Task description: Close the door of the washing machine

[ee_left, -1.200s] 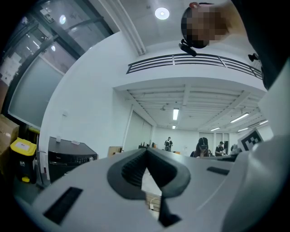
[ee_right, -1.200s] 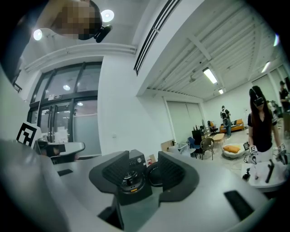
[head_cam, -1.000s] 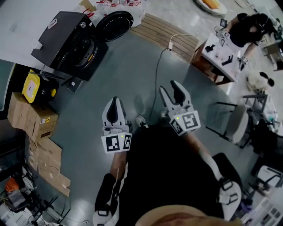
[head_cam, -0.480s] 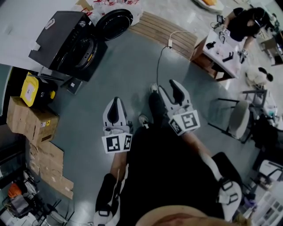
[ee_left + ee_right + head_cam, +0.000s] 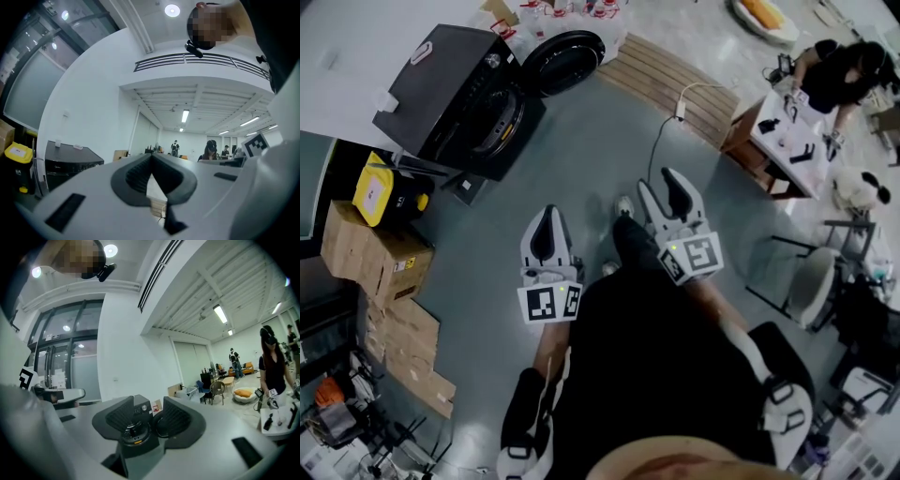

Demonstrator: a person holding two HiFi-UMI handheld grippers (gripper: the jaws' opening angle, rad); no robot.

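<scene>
- We're closing in: compared with half a second ago, the washing machine (image 5: 455,94) has slid lower and to the right in the head view. A shoe (image 5: 628,234) is now planted on the floor (image 5: 581,159) between the two grippers.
- The black washing machine stands at the far left edge of the grey floor, against the white wall and well apart from both grippers.
- Its round door (image 5: 570,58) hangs wide open, swung out on the machine's right in the head view, with the drum opening exposed.
- The left gripper (image 5: 546,216) has its jaws pinched together at the tips with nothing between them, held out over bare floor.
- The right gripper (image 5: 659,184) has its jaws a narrow way apart and holds nothing. In the right gripper view, the machine and its open door show far off in that gap.
- A yellow box (image 5: 382,192) and stacked cardboard boxes (image 5: 370,258) sit near the machine along the same left edge.
</scene>
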